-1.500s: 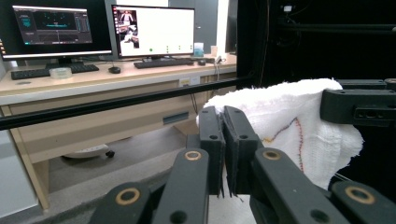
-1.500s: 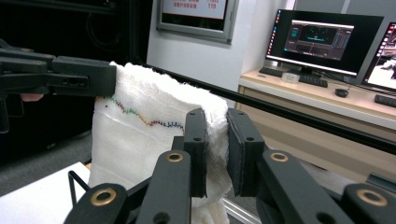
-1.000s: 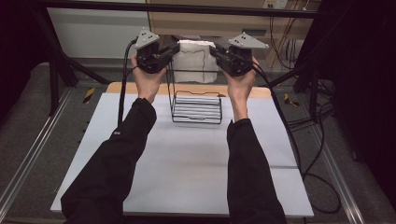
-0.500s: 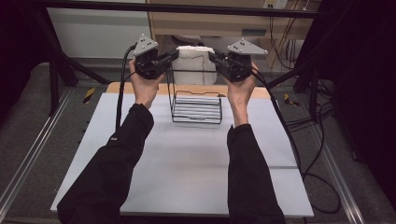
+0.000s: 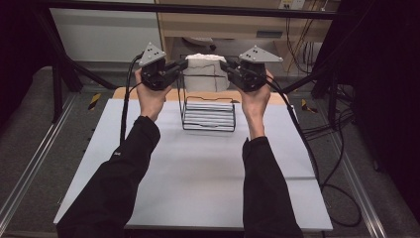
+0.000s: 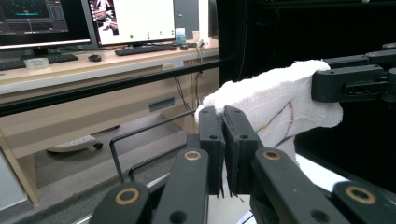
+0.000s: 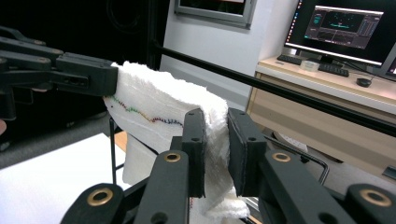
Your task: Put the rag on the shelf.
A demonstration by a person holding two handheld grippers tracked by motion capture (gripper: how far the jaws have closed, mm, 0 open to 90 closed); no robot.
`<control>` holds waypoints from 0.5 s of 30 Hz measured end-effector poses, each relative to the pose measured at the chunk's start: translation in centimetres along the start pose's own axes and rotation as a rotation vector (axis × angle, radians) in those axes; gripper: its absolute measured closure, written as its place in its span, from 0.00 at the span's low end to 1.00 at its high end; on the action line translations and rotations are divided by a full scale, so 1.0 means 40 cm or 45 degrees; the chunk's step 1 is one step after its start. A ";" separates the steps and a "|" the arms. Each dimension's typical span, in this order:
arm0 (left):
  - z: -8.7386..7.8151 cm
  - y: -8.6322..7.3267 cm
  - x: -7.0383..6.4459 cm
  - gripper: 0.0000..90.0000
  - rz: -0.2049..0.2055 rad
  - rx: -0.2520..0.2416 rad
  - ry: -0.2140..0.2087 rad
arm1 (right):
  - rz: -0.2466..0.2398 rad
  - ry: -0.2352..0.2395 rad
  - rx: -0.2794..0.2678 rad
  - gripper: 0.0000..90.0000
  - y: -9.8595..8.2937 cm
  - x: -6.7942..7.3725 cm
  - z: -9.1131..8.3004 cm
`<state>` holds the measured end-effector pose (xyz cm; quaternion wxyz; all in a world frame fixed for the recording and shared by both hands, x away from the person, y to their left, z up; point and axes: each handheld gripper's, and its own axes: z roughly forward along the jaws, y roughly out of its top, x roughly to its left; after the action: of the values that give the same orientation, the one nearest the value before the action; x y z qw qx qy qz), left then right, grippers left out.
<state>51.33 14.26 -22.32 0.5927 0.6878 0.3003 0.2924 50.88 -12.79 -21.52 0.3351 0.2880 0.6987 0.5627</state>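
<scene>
High view: near the upper centre of the frame a white towel (image 5: 204,60) is stretched between the two grippers, raised above a black wire rack (image 5: 208,111) that stands on the white table (image 5: 198,173). The left gripper (image 5: 181,65) sits left of the towel, held by the person's left hand (image 5: 150,96), and its jaws are clamped on the towel's left end. The right gripper (image 5: 225,66) mirrors it at the right, held by the right hand (image 5: 254,101), with its jaws pinching the towel's right end. Part of the cloth hangs down behind the rack's tall wire loop.

Left gripper view: at lower centre the left gripper (image 6: 223,154) has its jaws pressed nearly together on a corner of the towel (image 6: 275,100), which runs toward the upper right, where the other gripper bites it.

Right gripper view: at centre the right gripper (image 7: 215,149) has folded towel (image 7: 159,109) bunched between its jaws; a line of coloured stitching crosses the cloth toward the upper left.
</scene>
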 end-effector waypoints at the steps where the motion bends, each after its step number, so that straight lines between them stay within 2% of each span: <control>1: -0.001 -0.001 0.000 0.96 0.003 -0.002 -0.002 | -0.003 0.001 0.002 0.86 0.000 0.001 -0.001; 9: -0.002 -0.009 -0.001 0.96 0.010 0.019 -0.020 | -0.035 0.006 0.021 0.86 -0.005 -0.001 0.000; 15: -0.004 -0.017 -0.005 0.96 0.010 0.028 -0.028 | -0.021 0.020 0.019 0.86 -0.020 -0.002 -0.004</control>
<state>51.03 14.28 -22.99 0.5873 0.6987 0.2940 0.2839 50.78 -13.10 -22.29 0.3323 0.2803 0.7079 0.5567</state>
